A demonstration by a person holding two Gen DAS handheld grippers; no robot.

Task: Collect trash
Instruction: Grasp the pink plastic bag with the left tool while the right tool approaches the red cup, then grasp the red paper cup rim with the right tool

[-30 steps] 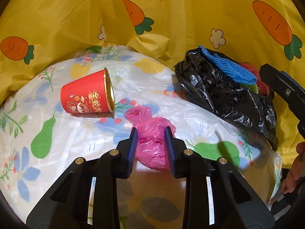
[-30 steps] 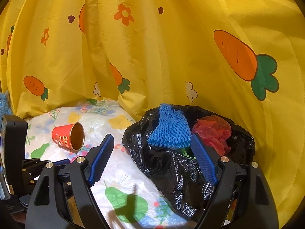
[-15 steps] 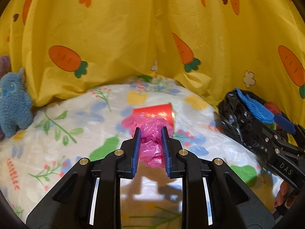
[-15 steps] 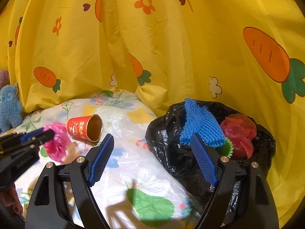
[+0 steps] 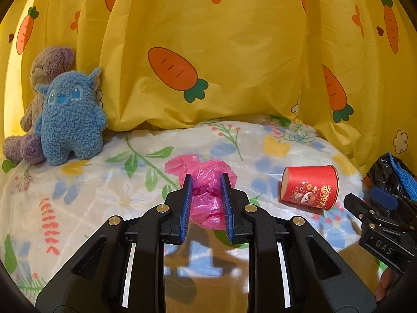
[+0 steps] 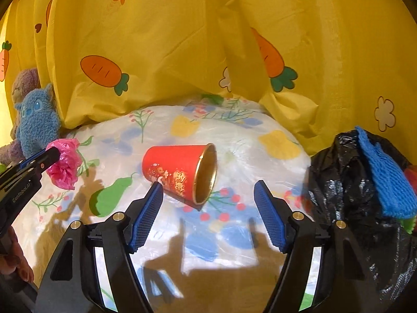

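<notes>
A black trash bag was seen slumped at the right edge of a flower-printed table cover; a blue mesh net was draped over its mouth, with something red and a scrap of green only partly shown beside it. A red paper cup was found lying on its side near the middle of the cover, its gold-lined mouth turned toward the bag and nothing visible inside. The left gripper was pictured clamped on a crumpled pink plastic bag, the blue pads pressed into both flanks and the bundle held clear of the cover in the right wrist view. The right gripper was caught with its jaws closing yet set wide apart just in front of the cup; no pad was seen pressed on it. A blue plush toy and a purple plush toy were propped against a yellow carrot-print curtain at far left.
</notes>
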